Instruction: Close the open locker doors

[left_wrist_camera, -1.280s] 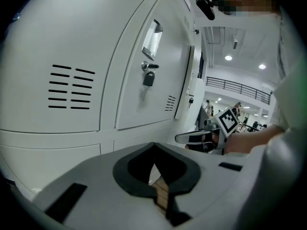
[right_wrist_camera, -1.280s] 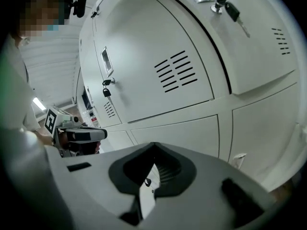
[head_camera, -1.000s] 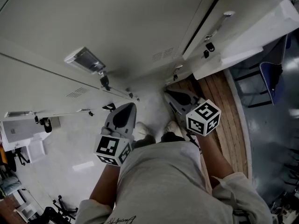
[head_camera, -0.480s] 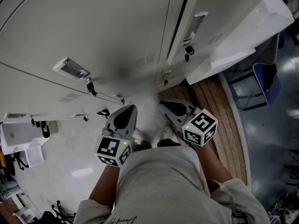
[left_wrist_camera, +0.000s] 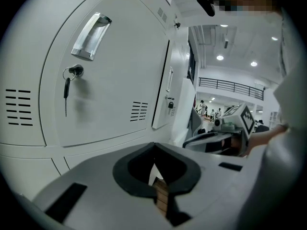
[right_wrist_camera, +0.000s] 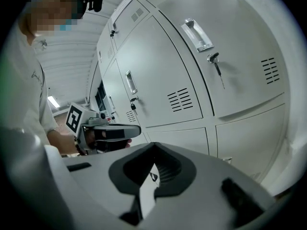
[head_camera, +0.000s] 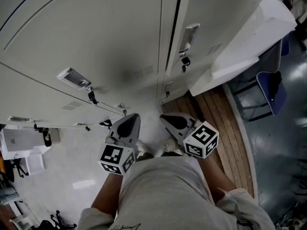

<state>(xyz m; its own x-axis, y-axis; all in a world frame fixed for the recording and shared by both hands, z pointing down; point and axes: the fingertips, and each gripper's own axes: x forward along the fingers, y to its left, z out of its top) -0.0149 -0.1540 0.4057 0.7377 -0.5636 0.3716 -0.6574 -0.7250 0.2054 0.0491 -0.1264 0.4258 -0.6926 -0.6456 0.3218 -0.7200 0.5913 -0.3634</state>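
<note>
A wall of white lockers fills the head view. One door with a metal handle (head_camera: 189,34) and a key (head_camera: 183,61) stands slightly ajar, with a dark gap (head_camera: 178,13) on its left. A wider white door (head_camera: 244,40) hangs open at the right. In the left gripper view the ajar door (left_wrist_camera: 162,85) juts out past a closed door (left_wrist_camera: 110,80). My left gripper (head_camera: 129,117) (left_wrist_camera: 153,150) and right gripper (head_camera: 165,117) (right_wrist_camera: 153,151) are both shut and hold nothing. They hang low in front of the lockers and touch none.
A wooden slatted strip (head_camera: 225,123) runs along the floor at the right, with a blue chair (head_camera: 271,87) beyond it. A white box (head_camera: 19,143) sits at the far left. Closed keyed doors (right_wrist_camera: 211,61) fill the right gripper view.
The head view has swung so the handled ajar door sits nearer the middle and higher. Both grippers stay shut and have dropped slightly, drawing a little closer together.
</note>
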